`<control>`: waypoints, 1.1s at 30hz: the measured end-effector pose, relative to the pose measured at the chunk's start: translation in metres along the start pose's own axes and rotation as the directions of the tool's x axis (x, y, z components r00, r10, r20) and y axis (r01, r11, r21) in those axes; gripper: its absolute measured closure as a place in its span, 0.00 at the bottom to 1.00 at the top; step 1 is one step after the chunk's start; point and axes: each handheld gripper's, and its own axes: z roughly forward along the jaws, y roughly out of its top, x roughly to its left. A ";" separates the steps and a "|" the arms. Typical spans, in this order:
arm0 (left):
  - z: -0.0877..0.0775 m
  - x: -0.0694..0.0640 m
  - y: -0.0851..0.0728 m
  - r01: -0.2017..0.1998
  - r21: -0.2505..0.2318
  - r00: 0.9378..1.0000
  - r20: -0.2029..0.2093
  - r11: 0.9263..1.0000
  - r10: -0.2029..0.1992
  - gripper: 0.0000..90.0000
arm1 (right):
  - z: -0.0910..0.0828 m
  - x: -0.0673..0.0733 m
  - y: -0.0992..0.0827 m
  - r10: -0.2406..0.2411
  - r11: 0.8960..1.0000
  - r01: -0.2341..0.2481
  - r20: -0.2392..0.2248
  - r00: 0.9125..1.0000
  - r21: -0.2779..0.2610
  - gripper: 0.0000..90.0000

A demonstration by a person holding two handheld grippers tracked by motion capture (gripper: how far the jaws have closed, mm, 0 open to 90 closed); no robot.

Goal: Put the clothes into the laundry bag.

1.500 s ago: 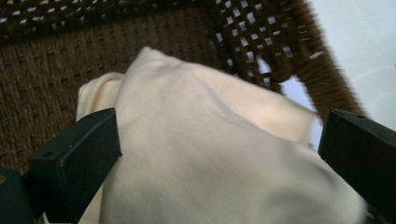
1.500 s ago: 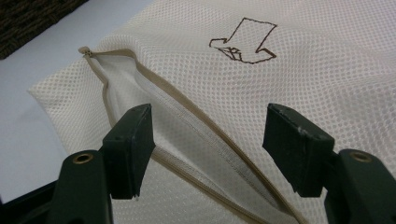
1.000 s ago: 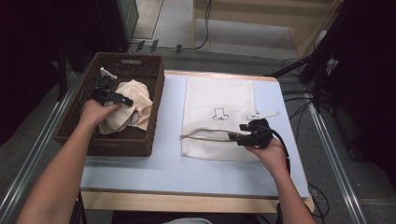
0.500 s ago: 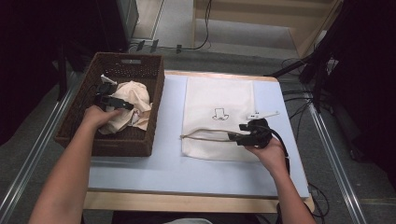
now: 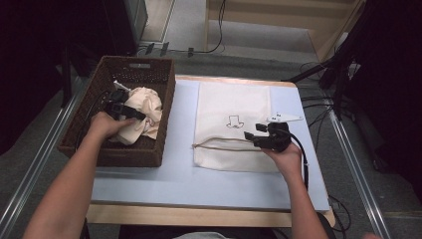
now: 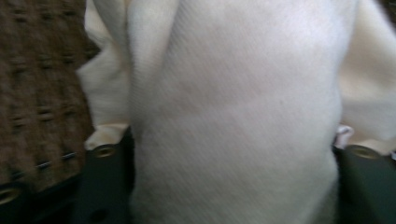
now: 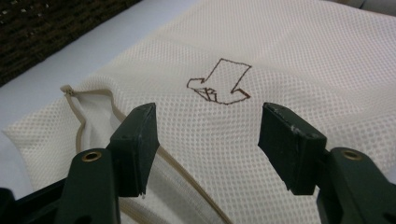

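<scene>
A crumpled cream cloth (image 5: pixel 145 102) lies in a brown wicker basket (image 5: pixel 130 155) at the table's left. My left gripper (image 5: pixel 138 114) is down in the basket against the cloth. In the left gripper view the cloth (image 6: pixel 233 102) bulges between the widely spread jaws and hides their tips. A cream mesh bag (image 5: pixel 234 99) with a drawn arrow (image 7: pixel 219 83) lies flat on the table. My right gripper (image 5: pixel 253 133) hovers over the bag's near end, open (image 7: pixel 210 135), with nothing between its fingers. The bag's tan zipper edge (image 7: pixel 81 119) runs under the left jaw.
The table (image 5: pixel 199 179) has a pale blue top with bare room in front of the basket and bag. The basket's woven wall (image 6: pixel 37 70) stands close beside the left gripper. Cables trail on the floor beyond the table's far edge.
My left gripper has shifted a little within the basket, pushing further onto the cloth. The right gripper and the mesh bag have not moved.
</scene>
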 end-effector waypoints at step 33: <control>-0.091 -0.016 0.042 0.017 -0.122 0.992 0.126 0.992 -0.002 0.67 | -0.014 -0.009 -0.007 -0.005 0.999 0.003 0.057 0.998 0.033 0.44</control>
